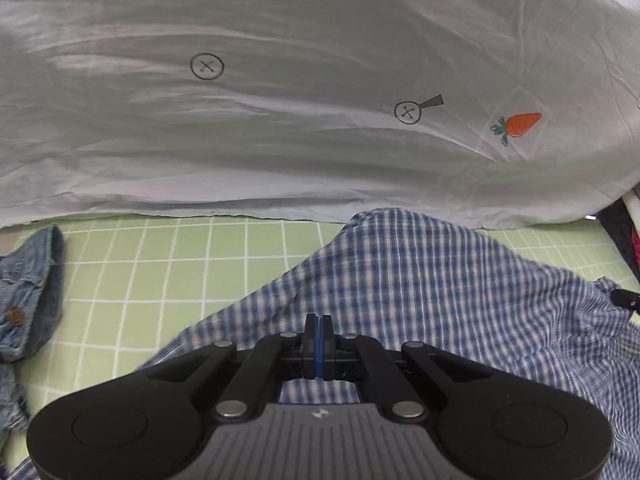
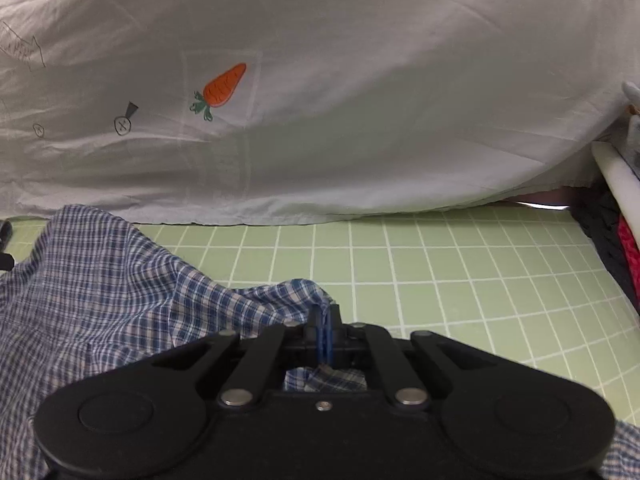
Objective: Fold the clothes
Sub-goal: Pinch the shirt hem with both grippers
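A blue-and-white checked shirt [image 1: 420, 280] is seen lying rumpled on a green mat [image 1: 168, 264] ruled with white grid lines, and it is raised into soft peaks where it is gripped. In the left wrist view, the left gripper [image 1: 319, 326] is shown fully closed, its blue pads pressed together over the checked cloth, which spreads beneath and beyond the fingers; whether a fold of it is actually caught there cannot be told. In the right wrist view, the right gripper [image 2: 325, 316] is closed on a bunched edge of the same shirt, a ridge of fabric being drawn up between its blue pads, with the bulk of the garment lying to the left. A crumpled denim garment [image 1: 28, 304] with a metal button is seen at the left edge of the mat. Along the far side, a pale sheet [image 2: 360, 100] printed with orange carrots and small line drawings is draped down to the mat's edge. Dark and red items [image 2: 624, 248], too blurred to identify, are visible at the far right.
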